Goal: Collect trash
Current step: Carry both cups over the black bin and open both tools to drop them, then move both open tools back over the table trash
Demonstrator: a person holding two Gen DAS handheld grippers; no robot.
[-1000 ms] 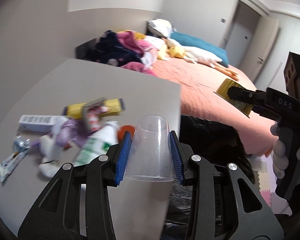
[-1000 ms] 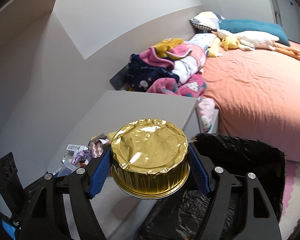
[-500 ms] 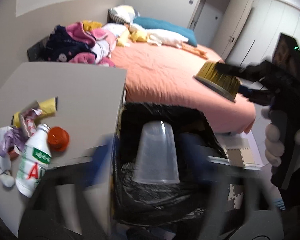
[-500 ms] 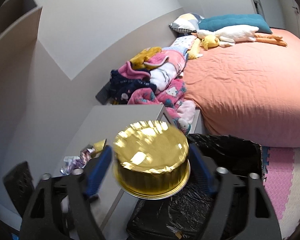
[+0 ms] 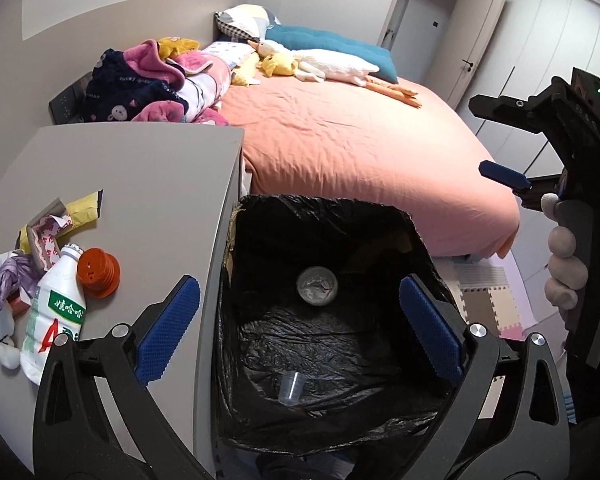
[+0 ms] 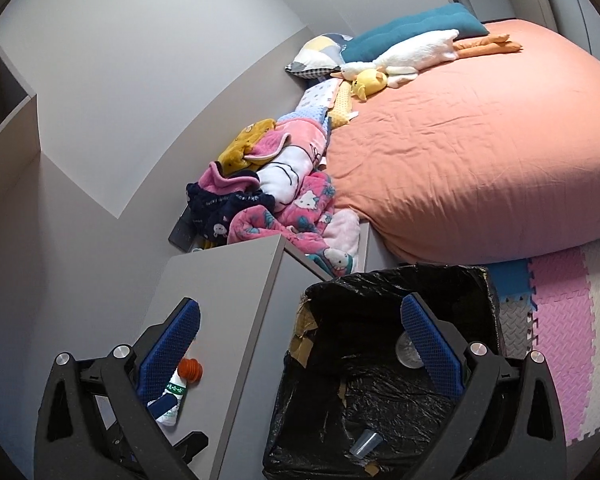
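A bin lined with a black bag [image 5: 324,216] stands beside a grey table [image 5: 148,184]. Inside it lie a clear plastic cup [image 5: 291,388] and a round foil cup [image 5: 317,285], open side up; both also show in the right wrist view, the cup [image 6: 365,443] and the foil cup [image 6: 407,350]. My left gripper [image 5: 298,328] is open and empty above the bin. My right gripper [image 6: 300,344] is open and empty, higher over the bin; it shows at the right in the left wrist view [image 5: 500,140]. On the table lie a white bottle [image 5: 56,312], an orange cap [image 5: 98,273] and wrappers [image 5: 52,228].
A bed with an orange cover [image 5: 360,144] lies behind the bin, with a pile of clothes [image 5: 152,88] and plush toys [image 5: 320,64] at its head. Foam floor mats [image 6: 560,312] lie to the right of the bin.
Both grippers opened over the bin. The clear cup left my left gripper and the foil cup left my right gripper; both now lie in the bag. Both views rose and tilted down.
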